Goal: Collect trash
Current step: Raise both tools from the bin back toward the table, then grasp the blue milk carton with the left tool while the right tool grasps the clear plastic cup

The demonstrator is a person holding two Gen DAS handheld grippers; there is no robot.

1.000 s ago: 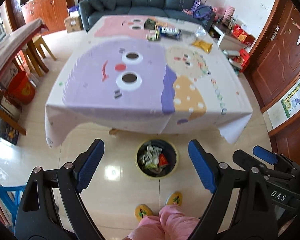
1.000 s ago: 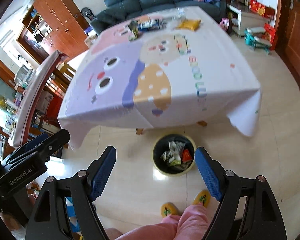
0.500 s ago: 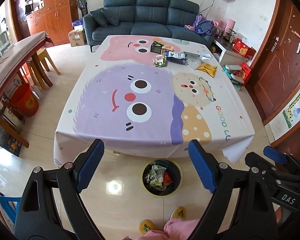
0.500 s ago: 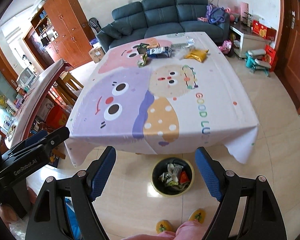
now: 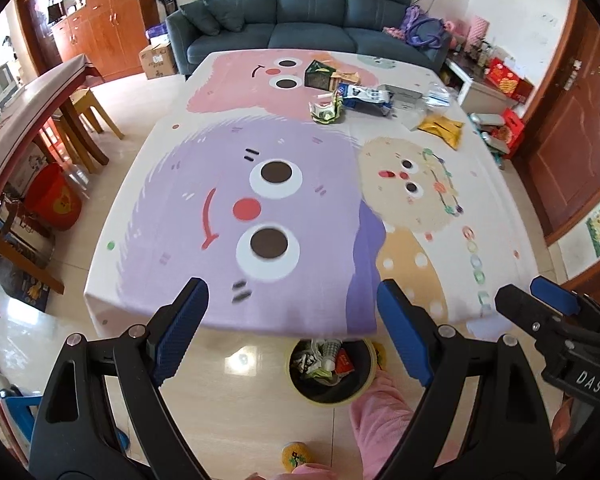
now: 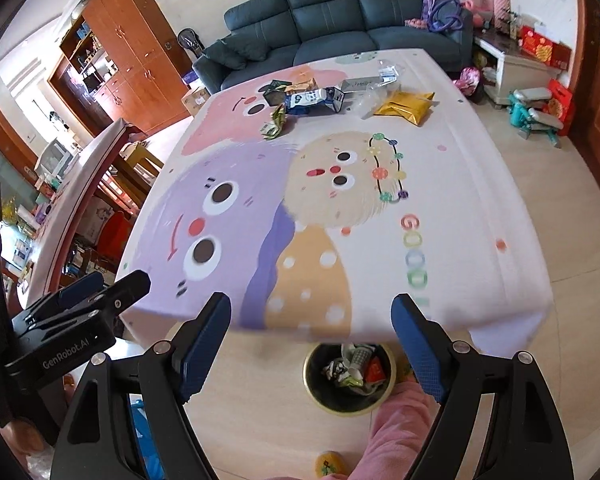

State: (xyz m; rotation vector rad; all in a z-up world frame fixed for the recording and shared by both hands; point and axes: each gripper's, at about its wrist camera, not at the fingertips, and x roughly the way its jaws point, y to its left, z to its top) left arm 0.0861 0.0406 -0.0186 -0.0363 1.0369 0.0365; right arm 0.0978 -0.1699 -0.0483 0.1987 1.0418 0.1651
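Several pieces of trash lie at the far end of the cartoon tablecloth (image 5: 284, 184): a green crumpled wrapper (image 5: 325, 111), a blue-and-white packet (image 5: 366, 98), a dark green box (image 5: 319, 75), a yellow pouch (image 5: 442, 128) and clear plastic (image 5: 414, 116). The same pile shows in the right wrist view, with the blue-and-white packet (image 6: 314, 101) beside the yellow pouch (image 6: 405, 105). A black bin (image 5: 332, 372) with wrappers inside stands on the floor under the near table edge (image 6: 350, 376). My left gripper (image 5: 290, 312) and right gripper (image 6: 312, 332) hang open and empty over the near edge.
A pink-trousered leg (image 5: 380, 424) and yellow slipper (image 5: 296, 454) stand by the bin. A dark sofa (image 5: 300, 36) sits behind the table. A long wooden table with stools (image 5: 40, 104) and a red bucket (image 5: 54, 200) are left; a door (image 5: 572, 128) is right.
Both grippers rose from over the floor bin and advanced toward the table, so the tabletop now fills the views. The bin has slid under the near edge. Both stayed open.
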